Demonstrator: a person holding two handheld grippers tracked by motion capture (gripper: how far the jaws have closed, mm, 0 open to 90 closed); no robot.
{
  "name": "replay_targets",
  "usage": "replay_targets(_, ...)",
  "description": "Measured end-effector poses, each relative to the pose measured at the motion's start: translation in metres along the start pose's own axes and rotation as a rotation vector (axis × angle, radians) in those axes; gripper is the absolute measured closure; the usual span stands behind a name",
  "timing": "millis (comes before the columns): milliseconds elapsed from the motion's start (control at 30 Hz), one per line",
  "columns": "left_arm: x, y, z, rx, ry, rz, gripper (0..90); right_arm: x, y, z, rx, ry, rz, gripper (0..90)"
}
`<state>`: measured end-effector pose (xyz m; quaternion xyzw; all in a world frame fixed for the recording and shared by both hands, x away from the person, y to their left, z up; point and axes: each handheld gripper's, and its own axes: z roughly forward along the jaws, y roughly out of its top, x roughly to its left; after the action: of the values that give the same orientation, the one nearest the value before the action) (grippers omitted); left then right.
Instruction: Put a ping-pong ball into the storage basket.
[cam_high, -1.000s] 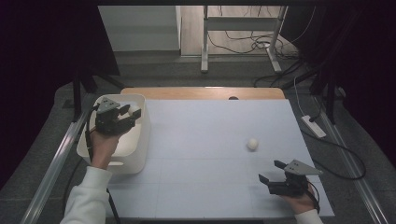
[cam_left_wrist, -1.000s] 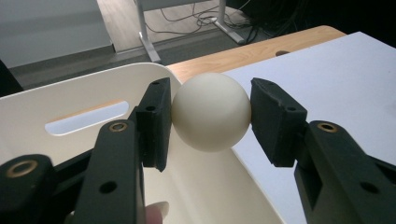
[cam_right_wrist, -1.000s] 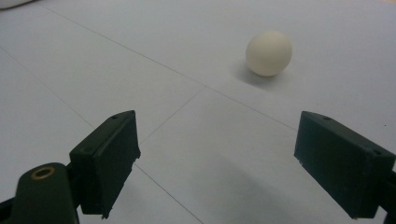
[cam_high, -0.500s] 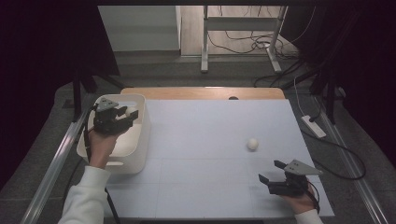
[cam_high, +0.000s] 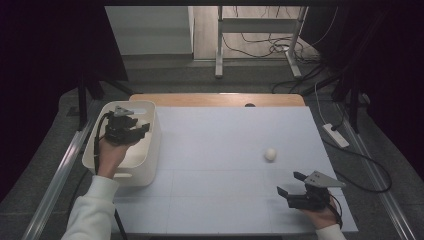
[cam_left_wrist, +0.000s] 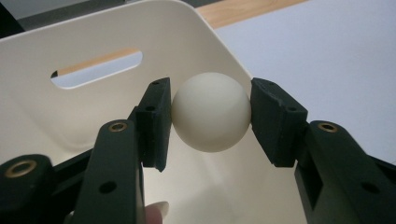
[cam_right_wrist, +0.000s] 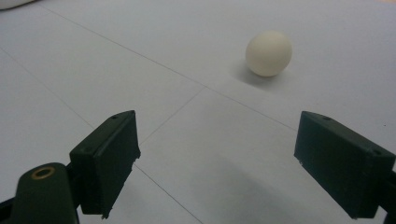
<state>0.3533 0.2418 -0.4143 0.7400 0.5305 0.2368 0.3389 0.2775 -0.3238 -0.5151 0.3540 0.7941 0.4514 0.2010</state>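
Held ball (cam_left_wrist: 210, 112): pinched between the two fingers of the left gripper (cam_left_wrist: 210, 119), one black pad (cam_left_wrist: 154, 122) pressed on each side; sits at the fingertips, over the inside of the bin (cam_left_wrist: 56, 116).
Left gripper fingers: closed onto the ball, gap no wider than the ball itself; nothing else touched.
Left gripper, high view: left gripper (cam_high: 131, 129) held above the bin (cam_high: 152, 150) at the left edge of the table (cam_high: 215, 150), hand and pale sleeve reaching up from below.
Right gripper fingers: spread wide, nothing between them, nothing touched; low over the table near its right front corner, seen in the right gripper view at (cam_right_wrist: 212, 163) and from above at (cam_high: 292, 184).
Second ball (cam_right_wrist: 268, 52): lying on the table ahead of the right gripper, well apart from its fingers, a little right of the middle of the gap; from above at (cam_high: 270, 154), right of the table's centre.
Balls, material: smooth, matte, cream-white, round, no markings visible.
Fingers, material: black, blocky, flat-faced pads with small screw holes; brass-coloured bushings at the joints behind.
Bin, material: off-white, smooth plastic look, rounded corners, slot handle (cam_left_wrist: 95, 70) cut through the far wall.
Table, material: pale sheet with thin straight lines across it; strip of bare wood (cam_high: 215, 99) along the far edge.
Beyond the table: grey floor, metal stand legs, loose cables (cam_high: 250, 45).
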Motion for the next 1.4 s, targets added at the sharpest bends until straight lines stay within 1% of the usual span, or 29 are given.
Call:
replay_targets(100, 0.0, 0.0, 0.002, 0.018, 0.003, 0.001, 49.8, 0.0, 0.0, 0.0, -0.001, -0.001, 0.0, 14.0)
replay_targets(167, 0.0, 0.0, 0.002, 0.016, 0.007, -0.004, 49.0, 0.0, 0.0, 0.0, -0.001, -0.001, 0.0, 14.0)
replay_targets(200, 0.0, 0.001, 0.002, 0.011, 0.012, -0.012, 46.4, 0.0, 0.0, 0.0, -0.001, 0.0, 0.0, 14.0)
replay_targets(233, 0.0, 0.001, 0.002, 0.009, 0.021, -0.017, 39.1, 0.0, 0.0, 0.0, -0.002, -0.001, 0.0, 14.0)
replay_targets(300, 0.0, 0.001, 0.001, -0.001, 0.036, -0.024, 29.1, 0.0, 0.0, 0.0, -0.002, 0.0, 0.0, 14.0)
replay_targets(333, 0.0, 0.001, 0.001, -0.001, 0.036, -0.024, 26.7, 0.0, 0.0, 0.0, -0.002, 0.0, 0.0, 14.0)
replay_targets(367, 0.001, 0.001, -0.001, -0.02, 0.026, -0.031, 26.7, 0.0, 0.0, 0.0, -0.002, 0.0, 0.0, 14.0)
replay_targets(433, 0.0, 0.002, -0.004, -0.051, 0.013, -0.031, 22.1, 0.0, 0.0, 0.0, -0.003, -0.001, 0.0, 14.0)
replay_targets(567, -0.004, 0.002, -0.012, -0.118, -0.011, -0.015, 18.7, 0.0, 0.0, 0.0, -0.005, -0.002, 0.001, 14.0)
replay_targets(633, -0.006, 0.003, -0.017, -0.16, -0.035, -0.009, 18.4, 0.0, 0.0, -0.001, -0.006, -0.003, 0.002, 14.0)
replay_targets(667, -0.007, 0.003, -0.019, -0.172, -0.043, -0.01, 18.1, 0.0, 0.0, -0.001, -0.006, -0.004, 0.005, 14.0)
replay_targets(733, -0.009, 0.003, -0.023, -0.205, -0.074, -0.014, 17.7, -0.001, 0.0, -0.001, -0.008, -0.006, 0.002, 14.0)
replay_targets(767, -0.01, 0.003, -0.026, -0.223, -0.107, -0.015, 17.3, -0.001, 0.0, -0.002, -0.012, -0.007, 0.003, 14.0)
replay_targets(800, -0.01, 0.003, -0.026, -0.223, -0.107, -0.015, 17.1, -0.001, 0.001, -0.002, -0.014, -0.007, 0.004, 14.0)
replay_targets(867, -0.012, 0.003, -0.03, -0.243, -0.133, -0.013, 17.0, -0.001, 0.001, -0.002, -0.016, -0.007, 0.004, 14.0)
replay_targets(900, -0.014, 0.003, -0.033, -0.263, -0.164, -0.009, 17.0, -0.001, 0.001, -0.002, -0.017, -0.008, 0.005, 14.0)
replay_targets(933, -0.015, 0.002, -0.035, -0.27, -0.175, -0.007, 17.0, -0.001, 0.001, -0.002, -0.017, -0.009, 0.005, 14.0)
replay_targets(967, -0.015, 0.002, -0.035, -0.27, -0.175, -0.007, 17.0, -0.001, 0.001, -0.002, -0.017, -0.009, 0.005, 14.0)
replay_targets(1000, -0.018, 0.002, -0.038, -0.288, -0.205, -0.005, 17.0, -0.001, 0.001, -0.003, -0.018, -0.009, 0.007, 14.0)
replay_targets(1067, -0.021, 0.002, -0.041, -0.304, -0.237, -0.006, 17.0, -0.001, 0.001, -0.003, -0.019, -0.009, 0.007, 14.1)
replay_targets(1100, -0.021, 0.002, -0.041, -0.304, -0.237, -0.006, 17.0, -0.001, 0.001, -0.003, -0.019, -0.009, 0.007, 14.1)
replay_targets(1200, -0.025, 0.0, -0.043, -0.318, -0.28, -0.005, 17.1, -0.001, 0.001, -0.003, -0.024, -0.01, 0.01, 14.0)
replay_targets(1267, -0.027, -0.001, -0.044, -0.325, -0.293, -0.005, 17.3, -0.001, 0.001, -0.003, -0.024, -0.01, 0.011, 14.0)
replay_targets(1300, -0.028, -0.002, -0.044, -0.332, -0.317, -0.009, 17.4, -0.001, 0.001, -0.003, -0.023, -0.009, 0.014, 14.0)
replay_targets(1400, -0.03, -0.003, -0.045, -0.343, -0.339, -0.012, 17.6, -0.001, 0.001, -0.003, -0.024, -0.008, 0.013, 14.0)
